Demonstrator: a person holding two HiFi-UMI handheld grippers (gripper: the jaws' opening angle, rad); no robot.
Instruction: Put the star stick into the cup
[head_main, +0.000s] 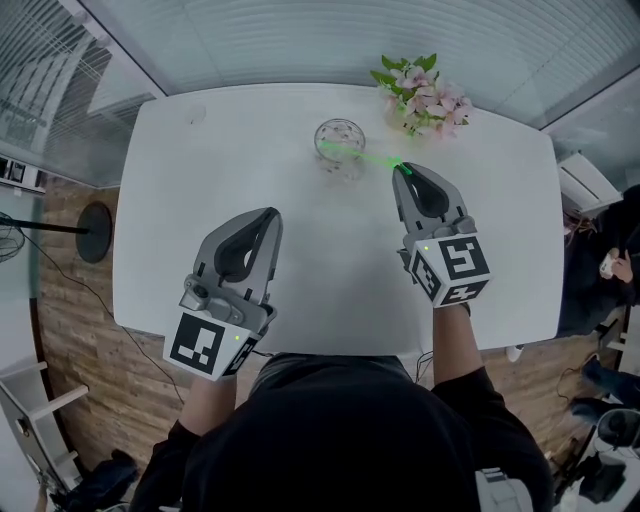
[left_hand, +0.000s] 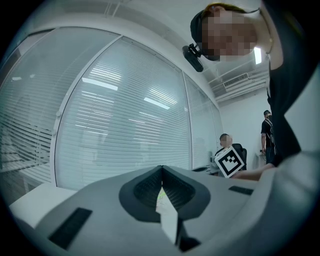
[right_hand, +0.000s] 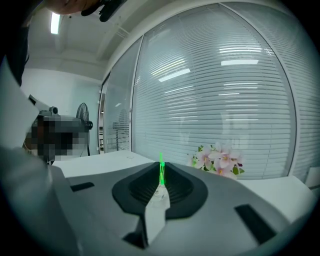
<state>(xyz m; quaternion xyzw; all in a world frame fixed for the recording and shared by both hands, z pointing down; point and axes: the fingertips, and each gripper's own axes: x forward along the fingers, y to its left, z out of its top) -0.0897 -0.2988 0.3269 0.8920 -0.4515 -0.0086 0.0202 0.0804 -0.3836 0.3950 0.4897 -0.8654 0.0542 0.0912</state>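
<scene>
1. Dark clothing of the person (head_main: 330, 440) fills the near edge of the head view. Beyond it the left gripper (head_main: 270, 214) hangs idle over the smooth white worktop (head_main: 200, 260). The right gripper (head_main: 401, 169) reaches toward the clear, round glass cup (head_main: 340, 140). The thin green star stick (head_main: 362, 156) runs from its tip to the cup, with the far end at the rim, I judge. Pink flowers (head_main: 425, 95) stand behind.
2. Left gripper view: the grey fingers (left_hand: 142, 187) with ribbed pads are together with nothing between; this hand only waits.
3. Right gripper view: the fingers (right_hand: 145, 187) are clamped on the near end of the star stick (right_hand: 161, 169), probably to steer it in.
</scene>
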